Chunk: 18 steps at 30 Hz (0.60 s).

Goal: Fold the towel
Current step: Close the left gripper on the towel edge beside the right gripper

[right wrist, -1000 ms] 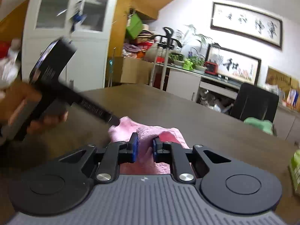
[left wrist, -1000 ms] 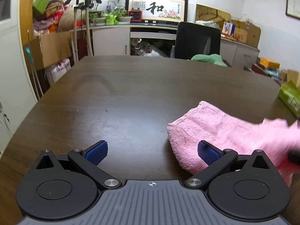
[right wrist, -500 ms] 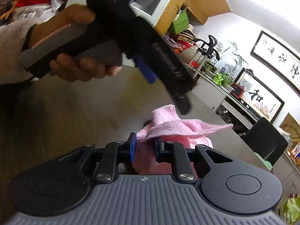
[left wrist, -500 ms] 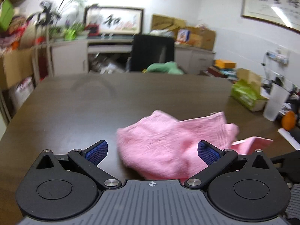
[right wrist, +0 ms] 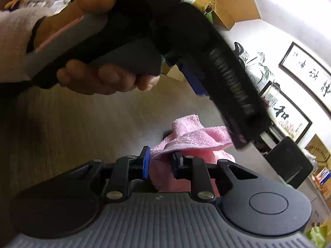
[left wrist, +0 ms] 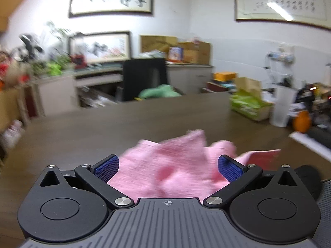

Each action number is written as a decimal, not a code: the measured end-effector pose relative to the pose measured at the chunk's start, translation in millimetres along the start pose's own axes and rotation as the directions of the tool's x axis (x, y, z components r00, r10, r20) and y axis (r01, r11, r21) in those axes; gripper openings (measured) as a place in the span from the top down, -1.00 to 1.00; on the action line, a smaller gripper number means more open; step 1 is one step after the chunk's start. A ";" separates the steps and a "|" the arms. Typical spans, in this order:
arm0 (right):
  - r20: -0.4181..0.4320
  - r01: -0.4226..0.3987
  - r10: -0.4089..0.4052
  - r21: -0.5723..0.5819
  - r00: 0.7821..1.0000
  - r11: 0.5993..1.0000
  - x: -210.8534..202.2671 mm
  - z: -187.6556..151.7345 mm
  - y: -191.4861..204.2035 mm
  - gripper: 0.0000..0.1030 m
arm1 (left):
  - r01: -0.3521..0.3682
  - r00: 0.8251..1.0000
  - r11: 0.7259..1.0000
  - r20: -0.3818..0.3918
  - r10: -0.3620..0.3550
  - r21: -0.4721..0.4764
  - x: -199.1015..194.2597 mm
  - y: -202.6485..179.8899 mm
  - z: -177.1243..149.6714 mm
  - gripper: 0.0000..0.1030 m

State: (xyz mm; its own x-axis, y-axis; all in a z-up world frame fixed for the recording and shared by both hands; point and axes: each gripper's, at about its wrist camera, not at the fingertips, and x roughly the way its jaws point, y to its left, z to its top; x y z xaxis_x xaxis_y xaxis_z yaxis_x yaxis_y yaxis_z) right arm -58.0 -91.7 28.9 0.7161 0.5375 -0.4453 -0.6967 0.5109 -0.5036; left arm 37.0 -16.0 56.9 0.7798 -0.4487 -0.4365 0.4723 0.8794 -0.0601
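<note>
A crumpled pink towel point(left wrist: 173, 165) lies on the dark brown table point(left wrist: 82, 136), right in front of my left gripper point(left wrist: 168, 166). That gripper is open, with its blue pads wide apart and the towel between and beyond them. My right gripper point(right wrist: 160, 162) is shut on a hemmed edge of the pink towel point(right wrist: 194, 134) and holds it lifted off the table. In the right wrist view the left gripper point(right wrist: 223, 86) and the hand that holds it fill the upper left, just above the towel.
A green tissue box point(left wrist: 248, 105), a clear cup point(left wrist: 283, 107) and an orange object point(left wrist: 303, 122) stand at the table's right side. A black office chair point(left wrist: 144, 76) with a green cloth point(left wrist: 159, 92) stands behind the far edge. Cabinets and boxes line the walls.
My left gripper has swung right and come over the towel, which now lies between its open pads. My right gripper has kept its hold and lifted the towel's edge.
</note>
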 end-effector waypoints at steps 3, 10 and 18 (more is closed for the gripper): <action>-0.005 0.011 -0.011 -0.017 1.000 1.000 -0.9 -0.3 7.3 0.50 | -0.002 1.000 1.000 0.014 0.002 0.003 -1.3 -2.4 1.1 -1.00; -0.008 0.022 -0.022 -0.039 1.000 0.999 -4.3 -1.4 21.3 0.36 | -0.009 1.000 1.000 -0.021 0.009 0.014 12.1 -16.0 -1.7 -0.52; -0.011 0.021 -0.021 -0.065 1.000 0.998 -10.1 -6.9 34.7 0.19 | -0.039 0.998 0.999 -0.047 0.038 -0.013 17.5 -12.4 -1.8 0.43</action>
State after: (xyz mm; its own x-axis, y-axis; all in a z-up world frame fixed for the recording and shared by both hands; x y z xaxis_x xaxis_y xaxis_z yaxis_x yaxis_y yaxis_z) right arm -89.2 -84.0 10.8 0.7312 0.5193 -0.4423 -0.6775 0.4774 -0.5596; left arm 44.0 -34.5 48.5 0.7772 -0.4066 -0.4803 0.4361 0.8982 -0.0547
